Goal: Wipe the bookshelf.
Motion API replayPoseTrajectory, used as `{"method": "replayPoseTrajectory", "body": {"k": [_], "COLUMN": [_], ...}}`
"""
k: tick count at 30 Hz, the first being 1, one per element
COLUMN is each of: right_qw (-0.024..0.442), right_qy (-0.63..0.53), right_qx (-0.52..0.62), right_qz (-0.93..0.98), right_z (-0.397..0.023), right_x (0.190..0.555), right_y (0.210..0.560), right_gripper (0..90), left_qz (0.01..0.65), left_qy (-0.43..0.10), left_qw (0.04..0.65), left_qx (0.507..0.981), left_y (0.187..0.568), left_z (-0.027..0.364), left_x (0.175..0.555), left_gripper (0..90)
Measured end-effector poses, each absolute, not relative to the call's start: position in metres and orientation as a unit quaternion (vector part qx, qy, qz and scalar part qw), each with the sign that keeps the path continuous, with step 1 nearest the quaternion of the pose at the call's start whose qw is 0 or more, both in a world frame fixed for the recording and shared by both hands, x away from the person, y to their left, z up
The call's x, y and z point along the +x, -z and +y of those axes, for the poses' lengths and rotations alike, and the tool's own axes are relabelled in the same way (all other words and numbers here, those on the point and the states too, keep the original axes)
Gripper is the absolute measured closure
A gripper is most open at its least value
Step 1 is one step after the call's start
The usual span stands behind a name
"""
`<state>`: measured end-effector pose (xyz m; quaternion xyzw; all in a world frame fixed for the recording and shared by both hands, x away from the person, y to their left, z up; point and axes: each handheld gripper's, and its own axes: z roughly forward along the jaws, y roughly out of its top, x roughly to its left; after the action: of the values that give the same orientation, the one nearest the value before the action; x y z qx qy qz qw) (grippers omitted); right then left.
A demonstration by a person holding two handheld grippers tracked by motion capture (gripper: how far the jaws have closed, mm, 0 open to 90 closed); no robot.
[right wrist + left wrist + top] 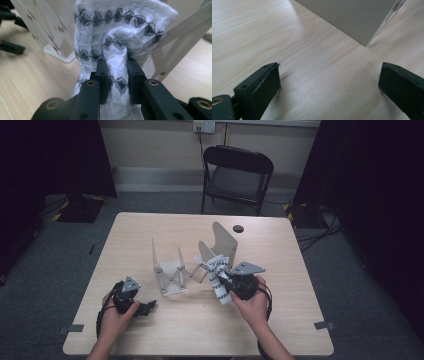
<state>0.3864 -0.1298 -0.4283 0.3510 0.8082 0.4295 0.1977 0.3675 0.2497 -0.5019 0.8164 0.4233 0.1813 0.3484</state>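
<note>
A white knitted cloth with black diamond patterns (pixel 218 279) (pixel 117 37) hangs bunched between the table and the rack. My right gripper (pixel 223 281) (pixel 117 65) is shut on a fold of that cloth, just right of the grey folding rack (pixel 180 270) (pixel 47 32) with its scissor arms and upright panels. My left gripper (pixel 148 307) (pixel 329 80) lies low over the table near the front left, its jaws wide apart with bare wood between them. A grey panel of the rack (pixel 352 17) stands just beyond it.
The wooden table (pixel 150 227) has a round cable hole (pixel 238 228) at its back right. A black folding chair (pixel 235 175) stands behind it. Strips of tape (pixel 323 325) mark the front corners.
</note>
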Motion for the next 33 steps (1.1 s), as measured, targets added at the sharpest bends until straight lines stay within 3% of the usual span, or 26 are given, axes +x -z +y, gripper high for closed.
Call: {"method": "replayPoseTrajectory", "body": {"k": [19, 28, 33], "right_qw": [0.160, 0.154, 0.180], "right_qy": [-0.362, -0.370, -0.404], "right_qx": [0.361, 0.364, 0.362], "right_qz": [0.844, 0.841, 0.821], "right_z": [-0.132, -0.142, -0.150], "right_x": [0.381, 0.369, 0.363], "right_y": [0.487, 0.485, 0.454], "right_gripper": [74.6, 74.8, 74.9], "left_qz": [0.424, 0.424, 0.424], "left_qy": [-0.181, -0.181, -0.181], "left_qw": [0.349, 0.349, 0.349], "left_qx": [0.816, 0.816, 0.816], "left_y": [0.502, 0.502, 0.502], "left_z": [0.250, 0.250, 0.250], "left_x": [0.367, 0.367, 0.367], "left_gripper": [3.4, 3.4, 3.4]}}
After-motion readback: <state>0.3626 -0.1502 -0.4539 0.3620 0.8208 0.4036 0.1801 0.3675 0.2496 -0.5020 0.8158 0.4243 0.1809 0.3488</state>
